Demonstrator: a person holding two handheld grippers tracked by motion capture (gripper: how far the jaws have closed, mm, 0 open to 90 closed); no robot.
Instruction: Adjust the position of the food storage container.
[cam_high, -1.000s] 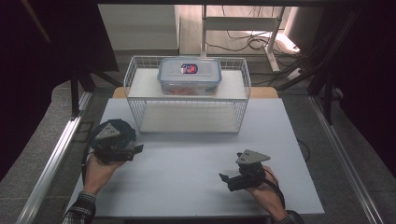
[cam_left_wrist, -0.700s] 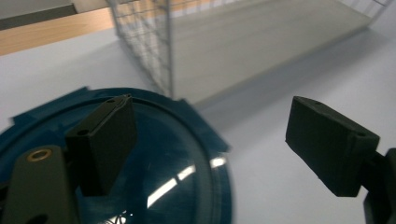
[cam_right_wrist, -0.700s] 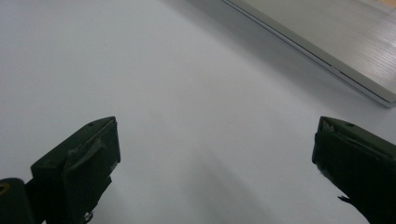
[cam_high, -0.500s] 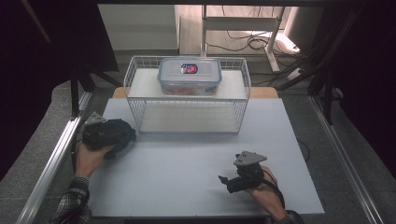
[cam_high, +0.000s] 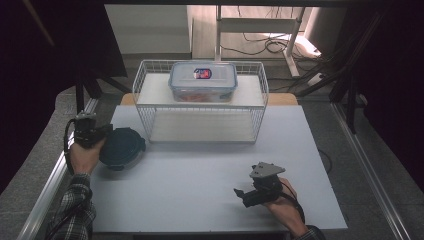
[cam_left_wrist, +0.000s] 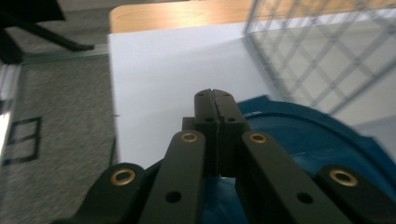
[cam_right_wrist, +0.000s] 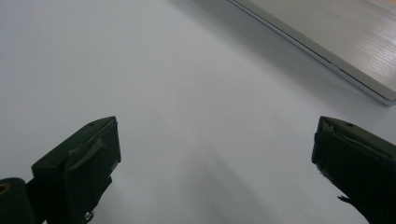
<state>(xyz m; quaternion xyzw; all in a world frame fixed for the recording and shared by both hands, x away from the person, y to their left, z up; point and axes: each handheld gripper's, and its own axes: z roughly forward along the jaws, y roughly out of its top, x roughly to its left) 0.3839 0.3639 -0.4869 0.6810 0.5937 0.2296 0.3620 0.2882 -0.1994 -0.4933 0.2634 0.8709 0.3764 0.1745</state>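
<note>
Left gripper (cam_left_wrist: 215, 95) – jaws pressed together, nothing between, having just closed; hovering beside dark blue round lid (cam_high: 120, 147), lying flat at white table's (cam_high: 200, 200) left edge. Right gripper (cam_high: 240, 194) – jaws standing apart, idling, awaiting work. Clear lidded container (cam_high: 202, 81) sitting atop wire rack (cam_high: 260, 107).

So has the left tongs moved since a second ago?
Yes. The left tongs have slid left, away from the wire basket, toward the table's left edge, beside the blue lid.

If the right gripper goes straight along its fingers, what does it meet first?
Probably just the white table top: the open right gripper points low across it, with a pale panel edge farther off. Depth is unclear.
</note>
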